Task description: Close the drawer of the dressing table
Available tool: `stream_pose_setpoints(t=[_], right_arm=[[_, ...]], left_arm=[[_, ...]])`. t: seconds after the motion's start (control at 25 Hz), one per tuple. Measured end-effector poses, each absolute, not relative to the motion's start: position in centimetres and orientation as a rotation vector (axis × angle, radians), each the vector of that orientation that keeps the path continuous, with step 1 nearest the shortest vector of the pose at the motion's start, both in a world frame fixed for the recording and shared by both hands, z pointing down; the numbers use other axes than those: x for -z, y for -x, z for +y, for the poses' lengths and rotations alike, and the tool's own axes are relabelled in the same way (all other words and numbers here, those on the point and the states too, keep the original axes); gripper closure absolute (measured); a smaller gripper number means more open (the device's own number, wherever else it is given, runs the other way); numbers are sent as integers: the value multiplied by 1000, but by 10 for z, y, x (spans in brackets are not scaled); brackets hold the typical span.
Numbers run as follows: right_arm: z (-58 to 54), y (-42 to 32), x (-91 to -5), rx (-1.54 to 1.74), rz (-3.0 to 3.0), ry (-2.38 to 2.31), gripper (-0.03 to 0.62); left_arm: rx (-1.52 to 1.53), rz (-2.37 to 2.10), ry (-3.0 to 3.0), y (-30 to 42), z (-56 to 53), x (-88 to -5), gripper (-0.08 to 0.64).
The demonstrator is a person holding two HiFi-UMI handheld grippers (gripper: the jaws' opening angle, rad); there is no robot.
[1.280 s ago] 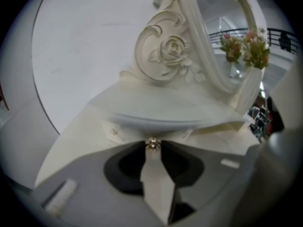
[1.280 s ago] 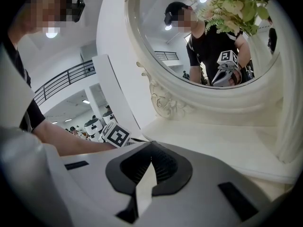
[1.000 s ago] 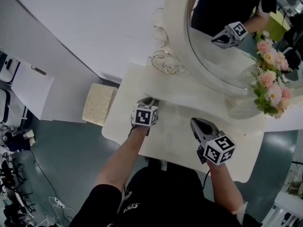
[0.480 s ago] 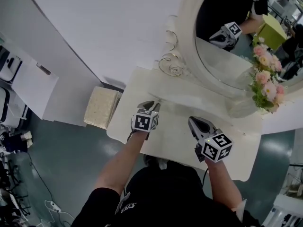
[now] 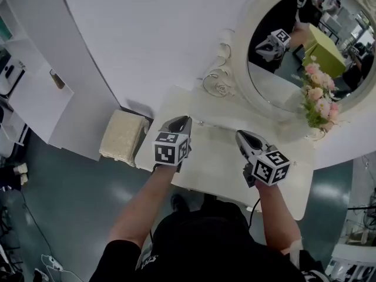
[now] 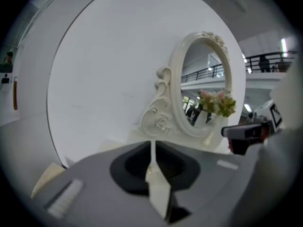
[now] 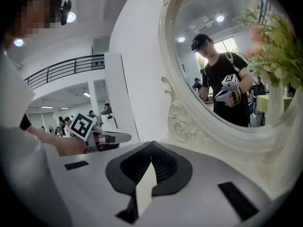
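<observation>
Dressing table (image 5: 217, 160) runs lengthwise along wall (image 5: 147, 40). Left gripper (image 5: 181, 122) jaws just closed, empty; right gripper (image 5: 241, 136) pinched together; both level-ish, aimed at mirror (image 5: 282, 69).

White wall (image 5: 147, 28), teal floor (image 5: 70, 204), beige stool (image 5: 121, 137)

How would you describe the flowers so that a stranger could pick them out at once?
Find the white dressing table with its big oval mirror. At the mirror's lower right edge in the head view stands a bunch of pink and cream flowers with green leaves. Nothing else on the table is colourful.
</observation>
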State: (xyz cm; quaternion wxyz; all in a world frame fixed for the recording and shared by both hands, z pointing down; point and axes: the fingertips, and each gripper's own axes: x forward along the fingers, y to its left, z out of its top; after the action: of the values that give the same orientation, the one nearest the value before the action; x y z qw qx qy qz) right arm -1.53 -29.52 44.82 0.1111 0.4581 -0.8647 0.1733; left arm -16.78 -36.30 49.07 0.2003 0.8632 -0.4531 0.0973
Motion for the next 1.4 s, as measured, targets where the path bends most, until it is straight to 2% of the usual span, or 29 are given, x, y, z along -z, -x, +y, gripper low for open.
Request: stream_pose_setpoints(t=[0.36,0.72,0.88,1.08,1.4], right_arm=[[-300,9,-381,-305,-2645,-1381,598],[-294,-43,-324,-141,-2782,-1378,598],[-281,-72,-319,-53,-2786,-1390,598],[-269,-115,-323,-115,-2803,-1516,600],[-263,-135,-337,-98,-2730,-1539,600]], left_arm=[[-234,-1350,-2516,173,-342,-425,538],[-194,-1415,-2610,126,-327,-365,541],[-120,-1417,-2620,109,-328,-348,541],[-129,-1464,-2631,98,-326,-336,543],[-141,-1509,-2587,108,-317,-347,546]])
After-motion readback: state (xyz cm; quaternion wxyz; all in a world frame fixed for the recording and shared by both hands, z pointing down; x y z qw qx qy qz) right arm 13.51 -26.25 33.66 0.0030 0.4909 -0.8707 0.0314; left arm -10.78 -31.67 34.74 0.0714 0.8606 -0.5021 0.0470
